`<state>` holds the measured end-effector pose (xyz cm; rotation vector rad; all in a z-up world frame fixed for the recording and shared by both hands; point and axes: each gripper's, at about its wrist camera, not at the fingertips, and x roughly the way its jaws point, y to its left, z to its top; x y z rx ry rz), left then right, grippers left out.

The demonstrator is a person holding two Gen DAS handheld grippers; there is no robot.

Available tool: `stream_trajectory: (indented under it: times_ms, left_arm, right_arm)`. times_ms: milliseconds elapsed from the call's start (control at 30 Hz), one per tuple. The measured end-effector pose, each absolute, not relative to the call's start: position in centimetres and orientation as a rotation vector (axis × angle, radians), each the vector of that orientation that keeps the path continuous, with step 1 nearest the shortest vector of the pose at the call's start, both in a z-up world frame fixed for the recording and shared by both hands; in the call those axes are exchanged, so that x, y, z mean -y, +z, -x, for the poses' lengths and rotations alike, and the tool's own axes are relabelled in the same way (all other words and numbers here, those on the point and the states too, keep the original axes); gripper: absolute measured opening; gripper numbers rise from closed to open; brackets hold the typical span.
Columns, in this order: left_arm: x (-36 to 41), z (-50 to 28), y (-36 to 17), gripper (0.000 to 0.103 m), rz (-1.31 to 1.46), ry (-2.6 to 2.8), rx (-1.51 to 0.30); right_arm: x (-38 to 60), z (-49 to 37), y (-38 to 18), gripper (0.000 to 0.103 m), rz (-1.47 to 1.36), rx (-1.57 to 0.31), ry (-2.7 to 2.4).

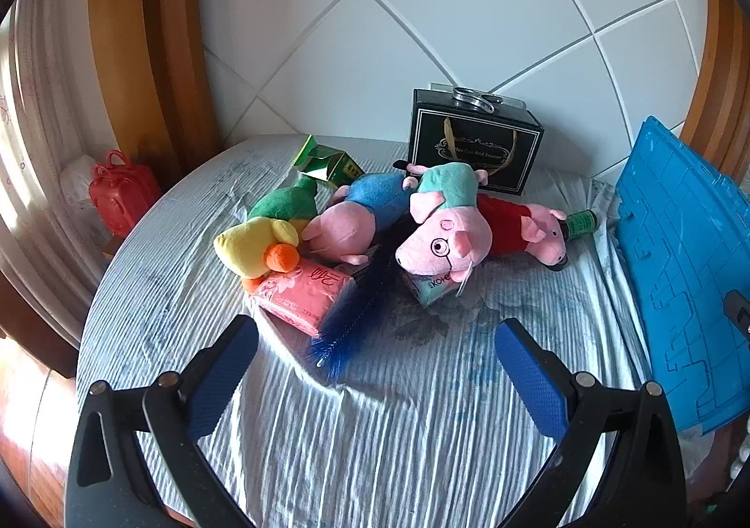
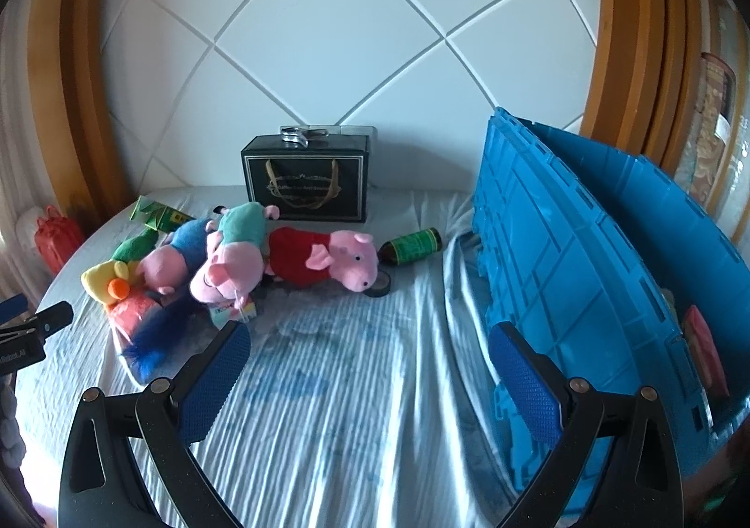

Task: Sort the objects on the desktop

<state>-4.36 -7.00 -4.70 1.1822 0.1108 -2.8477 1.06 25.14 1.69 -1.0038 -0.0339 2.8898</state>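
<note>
Grippers: left gripper (image 1: 375, 352) and right gripper (image 2: 368, 352), both with fingers spread wide and nothing between them, poised over bare striped tablecloth (image 2: 328, 411) short of the heap.

Items, largest first:

1. Blue crate (image 2: 562, 275), rigid plastic, at the right edge of the table, tilted, its open side toward the right; something red lies inside. Likely the place for sorted goods.
2. Black gift box (image 2: 304, 185) with cord handle, upright at the back against the tiled wall; stiff card, probably light. A shiny metal thing rests on top, too small to identify.
3. Plush pigs: one in red dress (image 2: 323, 260), one in teal (image 1: 445, 218), one in blue (image 1: 361, 214). Soft, light, easily squashed; take each across the body, since ears and limbs would slip out.
4. Yellow plush duck (image 1: 255, 246), same handling.
5. Pink tissue pack (image 1: 302, 293), soft, slick wrapper; grip across the narrow width. A smaller pale pack (image 1: 433, 286) sits under the teal pig.
6. Blue bristle brush (image 1: 351, 326), leaning on the pink pack; bristles yield, so take the stem.
7. Green carton (image 1: 328, 162), thin card, crushable.
8. Green-labelled bottle (image 2: 412, 244), lying on its side; hard, likely to roll, perhaps breakable.
9. Dark tape roll (image 2: 377, 286), touching the red pig's snout.
</note>
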Motion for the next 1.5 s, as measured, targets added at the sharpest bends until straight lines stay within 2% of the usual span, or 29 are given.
stream_trajectory:
  times_ms: [433, 767, 900, 1167, 1333, 1500]
  left_arm:
    - [11.8, 6.6, -9.2, 0.103, -1.274, -2.694, -0.197]
    - [18.1, 9.4, -17.3, 0.103, -1.448, -2.445, -0.351]
    - [18.7, 11.8, -18.8, 0.103, -1.484, -2.399, -0.412]
    - [17.3, 20.4, -19.3, 0.103, -1.468, -2.352, -0.414]
    - [16.9, 23.8, -22.9, 0.103, -1.576, -2.242, -0.403]
    - [17.9, 23.6, -24.2, 0.103, -1.527, -2.259, -0.545]
  right_arm:
    - [-25.6, 2.9, -0.6, 0.103, 1.111, 0.036, 2.895]
    - [-26.4, 8.8, -6.3, 0.103, 1.335, -0.019, 2.861]
    - [-25.8, 11.8, -9.0, 0.103, 1.437, -0.037, 2.850]
    - [-26.2, 17.1, -12.6, 0.103, 1.591, -0.068, 2.794]
    - [-29.2, 21.1, -14.0, 0.103, 1.603, -0.124, 2.731]
    - [-33.1, 25.4, -15.0, 0.103, 1.544, -0.160, 2.638]
